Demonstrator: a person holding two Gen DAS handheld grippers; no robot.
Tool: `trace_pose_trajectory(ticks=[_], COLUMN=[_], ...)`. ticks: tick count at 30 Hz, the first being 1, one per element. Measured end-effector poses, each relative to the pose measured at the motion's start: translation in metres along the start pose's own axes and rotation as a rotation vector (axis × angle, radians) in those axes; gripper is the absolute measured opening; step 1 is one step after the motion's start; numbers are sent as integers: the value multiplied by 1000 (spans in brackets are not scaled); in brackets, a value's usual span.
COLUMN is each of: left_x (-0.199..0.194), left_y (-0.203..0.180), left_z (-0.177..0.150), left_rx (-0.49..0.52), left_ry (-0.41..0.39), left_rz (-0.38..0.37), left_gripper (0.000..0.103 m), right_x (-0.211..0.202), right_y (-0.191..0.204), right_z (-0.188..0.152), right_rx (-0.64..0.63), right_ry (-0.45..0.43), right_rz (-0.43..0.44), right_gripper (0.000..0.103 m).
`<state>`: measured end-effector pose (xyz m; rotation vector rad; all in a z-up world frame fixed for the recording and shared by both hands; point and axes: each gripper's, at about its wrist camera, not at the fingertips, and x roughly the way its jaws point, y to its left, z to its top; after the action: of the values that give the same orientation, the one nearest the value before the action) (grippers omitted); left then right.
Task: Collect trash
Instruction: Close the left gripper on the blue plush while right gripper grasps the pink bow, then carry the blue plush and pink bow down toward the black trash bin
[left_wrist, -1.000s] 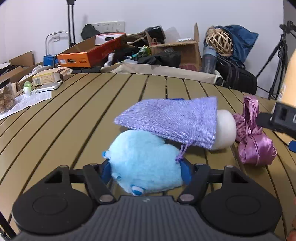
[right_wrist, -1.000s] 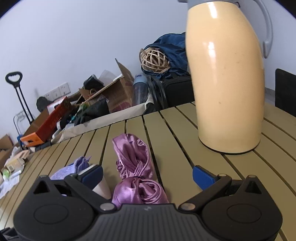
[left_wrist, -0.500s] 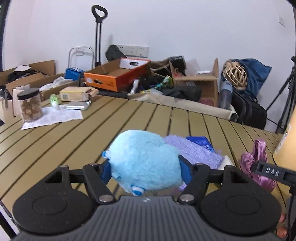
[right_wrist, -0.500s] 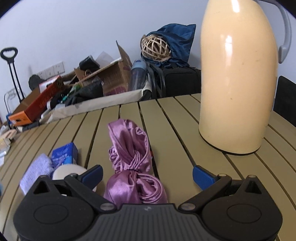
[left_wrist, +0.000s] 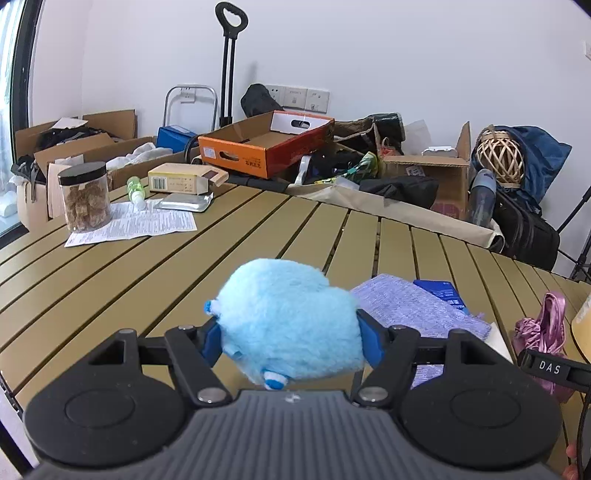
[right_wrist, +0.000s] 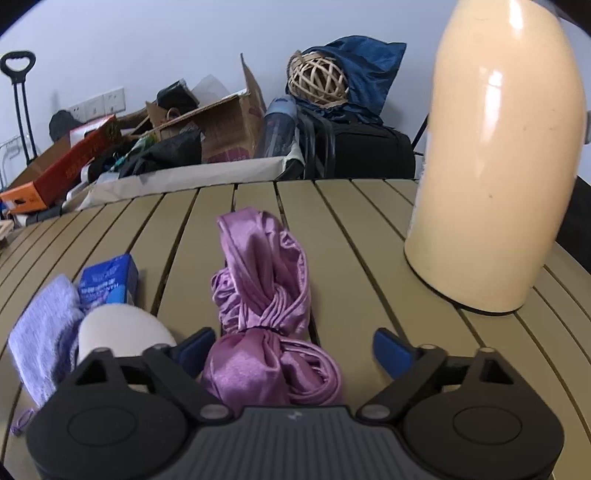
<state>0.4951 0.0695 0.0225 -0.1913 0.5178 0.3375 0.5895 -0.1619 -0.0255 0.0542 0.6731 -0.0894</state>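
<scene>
A blue plush toy (left_wrist: 291, 321) is clamped between the jaws of the left gripper (left_wrist: 291, 341) and held above the slatted table (left_wrist: 155, 266). The right gripper (right_wrist: 293, 349) is spread wide around a knotted purple satin cloth (right_wrist: 266, 306) lying near the table's right edge, beside a cream jug (right_wrist: 495, 166). If the jaws are closed carelessly, the slippery satin could be squeezed out or the jug nudged.

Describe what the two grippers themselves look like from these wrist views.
Both match: the left gripper and the right gripper have a ribbed dark grey body, two black round discs, black linkage arms with silver pivot pins, and blue fingertip pads. The left view shows a black bar marked "DAS".
</scene>
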Motion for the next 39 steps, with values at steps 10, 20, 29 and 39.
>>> trace_pose_trajectory(ticks=[10,20,29,39], left_x=[6,5,1,-10], left_y=[1,3,4,5], left_z=[-1,-2,-1,-3], left_rx=[-5,-12,-13,-7], left_ry=[20,28,21,10], left_rz=[3,6,1,-13], left_gripper=[71,71,71,71], right_x=[2,-3,-8,-34], right_y=[10,4,-7,-14], right_z=[-3,-5,-7,-10], right_rx=[-62,-20,24,43], right_ry=[-2,-27,-40,-92], right_rz=[9,45,63,132], right_gripper=[64,46,41,35])
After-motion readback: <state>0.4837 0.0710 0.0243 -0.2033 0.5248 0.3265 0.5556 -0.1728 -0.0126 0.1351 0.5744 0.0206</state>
